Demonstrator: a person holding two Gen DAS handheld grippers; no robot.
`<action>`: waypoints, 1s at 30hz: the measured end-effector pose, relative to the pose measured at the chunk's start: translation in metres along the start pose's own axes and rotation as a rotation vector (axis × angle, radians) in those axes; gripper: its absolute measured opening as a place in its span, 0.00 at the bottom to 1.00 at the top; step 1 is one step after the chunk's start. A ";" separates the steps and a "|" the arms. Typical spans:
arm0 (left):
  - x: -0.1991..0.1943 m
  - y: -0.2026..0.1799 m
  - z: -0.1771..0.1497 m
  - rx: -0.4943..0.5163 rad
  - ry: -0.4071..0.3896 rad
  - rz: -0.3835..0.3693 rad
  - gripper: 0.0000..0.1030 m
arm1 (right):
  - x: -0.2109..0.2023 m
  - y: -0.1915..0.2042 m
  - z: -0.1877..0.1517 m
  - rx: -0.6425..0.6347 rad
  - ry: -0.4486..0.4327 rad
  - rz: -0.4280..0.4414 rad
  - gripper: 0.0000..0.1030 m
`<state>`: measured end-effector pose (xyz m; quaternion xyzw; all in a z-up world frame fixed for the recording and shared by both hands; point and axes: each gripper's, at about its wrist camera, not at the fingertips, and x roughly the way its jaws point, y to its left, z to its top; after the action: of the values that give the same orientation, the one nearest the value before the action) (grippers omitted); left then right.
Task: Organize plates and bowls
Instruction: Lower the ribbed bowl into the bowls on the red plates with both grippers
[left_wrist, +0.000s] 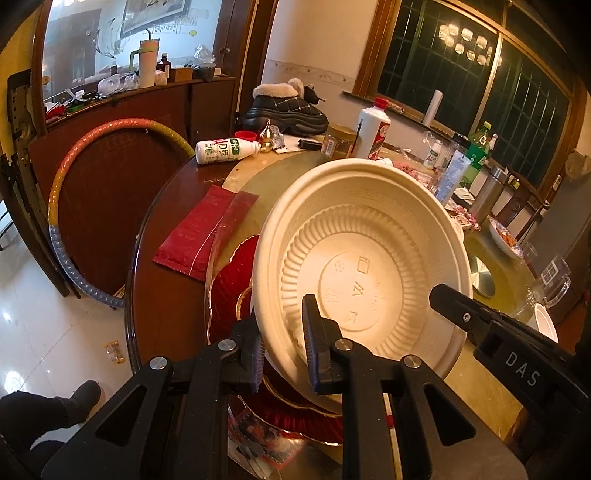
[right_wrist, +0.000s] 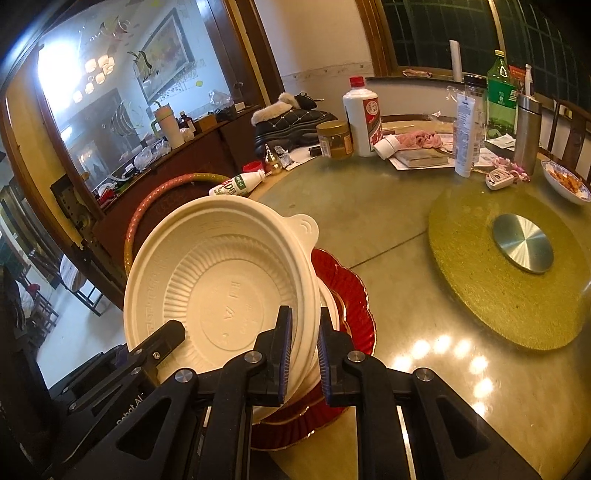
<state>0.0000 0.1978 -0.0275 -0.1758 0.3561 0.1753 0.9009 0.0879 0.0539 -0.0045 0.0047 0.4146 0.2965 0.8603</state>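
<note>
A cream ribbed disposable bowl (left_wrist: 362, 258) (right_wrist: 221, 280) hangs tilted, its inside facing both cameras. My left gripper (left_wrist: 284, 354) is shut on the bowl's near rim. My right gripper (right_wrist: 303, 354) is shut on the opposite rim, beside the tab handle. The tip of the right gripper's finger (left_wrist: 458, 310) shows at the bowl's right edge in the left wrist view. Directly under the bowl lie stacked red glass plates (left_wrist: 229, 288) (right_wrist: 351, 295) with gold rims, on the round table. A white dish rim peeks out between bowl and red plates; whether the bowl touches them is unclear.
A green turntable mat (right_wrist: 480, 295) with a metal disc (right_wrist: 522, 243) lies to the right. Bottles, a jar (right_wrist: 334, 138), a white liquor bottle (right_wrist: 362, 114) and a food dish (right_wrist: 565, 181) crowd the far side. Red envelopes (left_wrist: 199, 232) lie left; a hula hoop (left_wrist: 74, 177) leans beyond the table edge.
</note>
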 end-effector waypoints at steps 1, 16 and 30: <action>0.002 0.001 0.000 -0.002 0.004 0.001 0.15 | 0.002 0.000 0.001 -0.001 0.006 0.000 0.13; 0.011 -0.001 -0.003 0.031 0.022 0.046 0.15 | 0.023 -0.002 -0.003 -0.007 0.073 -0.003 0.16; 0.011 0.001 -0.001 0.025 0.019 0.058 0.16 | 0.023 0.001 -0.003 -0.010 0.071 -0.004 0.17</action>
<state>0.0064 0.2004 -0.0360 -0.1558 0.3715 0.1951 0.8942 0.0961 0.0657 -0.0224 -0.0113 0.4434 0.2967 0.8457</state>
